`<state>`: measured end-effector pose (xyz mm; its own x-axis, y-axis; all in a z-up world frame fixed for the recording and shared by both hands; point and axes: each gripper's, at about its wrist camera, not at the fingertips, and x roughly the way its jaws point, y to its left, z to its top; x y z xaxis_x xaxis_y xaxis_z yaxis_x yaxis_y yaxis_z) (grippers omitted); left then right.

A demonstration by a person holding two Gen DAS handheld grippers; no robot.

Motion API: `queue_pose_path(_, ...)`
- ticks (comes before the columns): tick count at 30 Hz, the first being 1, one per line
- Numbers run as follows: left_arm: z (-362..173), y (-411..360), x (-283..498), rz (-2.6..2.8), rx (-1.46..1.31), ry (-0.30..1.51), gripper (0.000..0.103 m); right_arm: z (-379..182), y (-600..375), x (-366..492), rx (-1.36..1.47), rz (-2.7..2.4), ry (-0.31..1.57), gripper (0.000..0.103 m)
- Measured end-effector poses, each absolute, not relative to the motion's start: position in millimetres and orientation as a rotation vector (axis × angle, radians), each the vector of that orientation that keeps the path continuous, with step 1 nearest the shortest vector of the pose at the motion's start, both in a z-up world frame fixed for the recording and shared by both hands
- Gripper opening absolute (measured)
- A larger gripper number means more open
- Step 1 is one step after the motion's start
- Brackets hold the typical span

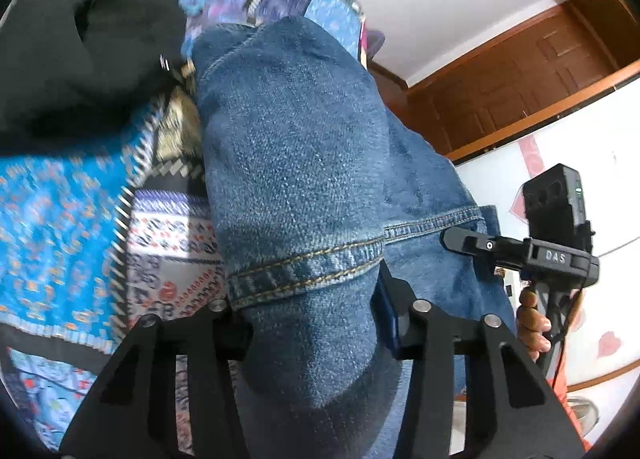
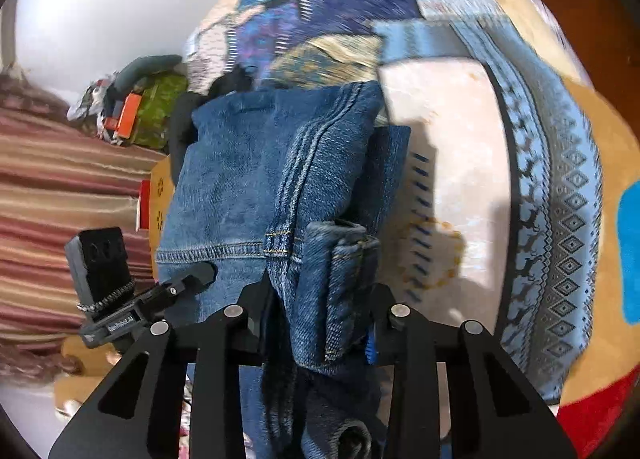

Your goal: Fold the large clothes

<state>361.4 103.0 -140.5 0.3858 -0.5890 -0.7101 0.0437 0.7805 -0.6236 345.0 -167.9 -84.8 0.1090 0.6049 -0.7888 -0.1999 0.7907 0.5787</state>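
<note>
Both grippers clamped on the jeans (image 1: 296, 147): left gripper (image 1: 312, 323) pinches a leg near the hem at 6 o'clock in its view, right gripper (image 2: 320, 319) bites a bunched hem/seam wad at 6 o'clock in its own. Denim runs up toward 12 from each, draped over the quilt (image 1: 60, 219). Black garment (image 1: 72, 59) sits at 10 o'clock, not folded as far as I can see. Judgement: mid-fold, leg ends gripped, jeans look partly doubled. Left: lay ends down, flatten, final fold, then the rest.
</note>
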Motion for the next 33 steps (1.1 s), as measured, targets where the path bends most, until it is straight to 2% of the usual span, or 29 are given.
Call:
queue_pose_path(10, -42, 192, 332, -0.372, -0.536, 0.900, 0.045, -12, -80, 349, 0.312, 0.708, 1.151, 0.029)
queue_pose_path(14, -13, 236, 343, -0.323, -0.513, 0.844, 0.045, 1, -32, 362, 0.277, 0.758, 1.082, 0.029)
queue_pose_path(18, -6, 278, 366, -0.266, -0.486, 0.814, 0.045, 0, 15, 393, 0.273, 0.803, 1.060, 0.029)
queue_pose_path(23, -24, 327, 400, -0.204, -0.484, 0.796, 0.045, -13, 66, 432, 0.254, 0.846, 1.050, 0.029)
queue_pose_path(26, -50, 357, 426, -0.164, -0.503, 0.811, 0.045, -41, 101, 460, 0.243, 0.855, 1.060, 0.029)
queue_pose_path(31, -113, 386, 469, -0.074, -0.475, 0.858, 0.045, -112, 140, 499, 0.240, 0.796, 1.150, 0.031)
queue_pose_path(33, -155, 397, 486, -0.059, -0.515, 0.921, 0.048, -142, 147, 513, 0.222, 0.746, 1.193, 0.034)
